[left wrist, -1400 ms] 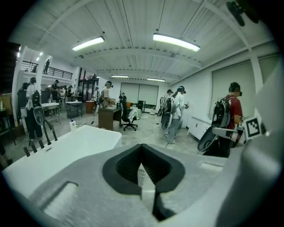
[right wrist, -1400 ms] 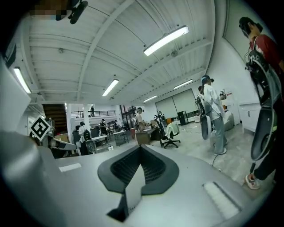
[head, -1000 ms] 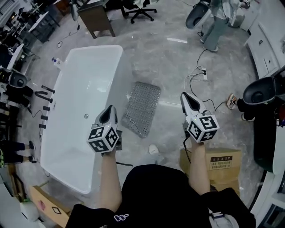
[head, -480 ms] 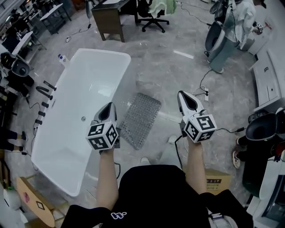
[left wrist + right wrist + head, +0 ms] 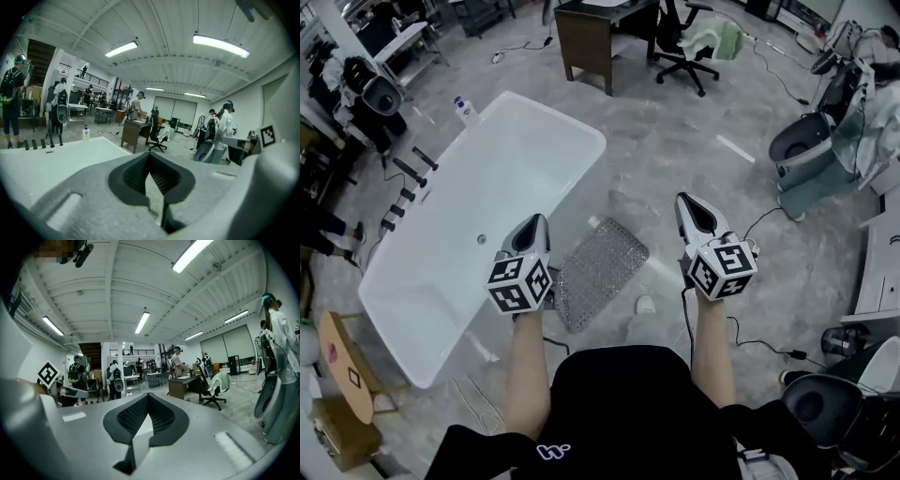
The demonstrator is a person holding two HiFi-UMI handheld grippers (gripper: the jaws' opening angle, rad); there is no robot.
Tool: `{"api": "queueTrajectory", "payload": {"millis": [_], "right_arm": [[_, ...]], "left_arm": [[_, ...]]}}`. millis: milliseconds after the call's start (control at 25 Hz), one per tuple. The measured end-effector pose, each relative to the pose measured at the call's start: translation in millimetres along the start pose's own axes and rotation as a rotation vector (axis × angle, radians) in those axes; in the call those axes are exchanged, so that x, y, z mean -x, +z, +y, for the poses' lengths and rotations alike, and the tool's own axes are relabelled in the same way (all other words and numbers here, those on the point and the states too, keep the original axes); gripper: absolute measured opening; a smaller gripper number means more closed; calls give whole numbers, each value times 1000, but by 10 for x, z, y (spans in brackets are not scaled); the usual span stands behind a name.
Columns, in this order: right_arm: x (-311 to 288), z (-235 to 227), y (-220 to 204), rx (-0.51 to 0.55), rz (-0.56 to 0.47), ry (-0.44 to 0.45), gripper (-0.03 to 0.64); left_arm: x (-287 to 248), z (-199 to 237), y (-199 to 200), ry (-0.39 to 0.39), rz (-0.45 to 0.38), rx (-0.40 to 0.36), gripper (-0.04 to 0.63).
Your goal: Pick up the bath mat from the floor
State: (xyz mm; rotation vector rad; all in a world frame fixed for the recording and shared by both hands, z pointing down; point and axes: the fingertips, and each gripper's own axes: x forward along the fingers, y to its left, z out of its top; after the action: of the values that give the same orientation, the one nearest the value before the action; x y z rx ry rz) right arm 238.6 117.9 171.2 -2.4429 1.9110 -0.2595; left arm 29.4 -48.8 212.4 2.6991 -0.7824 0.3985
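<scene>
A: mat position?
B: bath mat (image 5: 598,273) lies flat on the floor, just beside the bathtub (image 5: 478,234); in the head view it sits between the two grippers, lower than both
A: orientation?
B: long axis runs near-left to far-right, roughly parallel to the tub's long side
A: clearance?
B: left long edge runs close along the tub wall, contact unclear; right long edge and far end face bare floor; a shoe (image 5: 646,305) sits near the near-right corner
A: grippers?
B: left gripper (image 5: 534,225) has its jaws together with nothing in them; right gripper (image 5: 689,204) is the same; both are up in the air, clear of the mat
</scene>
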Motion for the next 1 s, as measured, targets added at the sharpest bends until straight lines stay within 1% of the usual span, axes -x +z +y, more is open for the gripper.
{"api": "queueTrajectory", "payload": {"millis": [120, 280, 400, 480, 560, 680, 880, 1000], "right_arm": [[-256, -277, 73, -10, 6, 63, 6], [-516, -509, 83, -19, 19, 151, 6], [-745, -550, 48, -30, 35, 226, 6], [-904, -476, 21, -31, 50, 276, 8], [-1068, -282, 14, -22, 61, 330, 6], [-1299, 150, 21, 10, 79, 426, 8], [-1531, 1131, 68, 92, 100, 624, 6], [-1598, 1602, 92, 123, 111, 683, 8]], "left_arm": [[-197, -102, 119, 62, -5, 6, 0], [-360, -210, 149, 139, -8, 21, 0], [-357, -195, 139, 210, -10, 25, 0], [-278, -112, 128, 258, -19, 40, 0], [-151, 48, 104, 307, -28, 65, 0], [121, 319, 50, 381, -53, 115, 0], [725, 800, -25, 512, -129, 208, 0], [1034, 1036, -61, 555, -155, 242, 0]]}}
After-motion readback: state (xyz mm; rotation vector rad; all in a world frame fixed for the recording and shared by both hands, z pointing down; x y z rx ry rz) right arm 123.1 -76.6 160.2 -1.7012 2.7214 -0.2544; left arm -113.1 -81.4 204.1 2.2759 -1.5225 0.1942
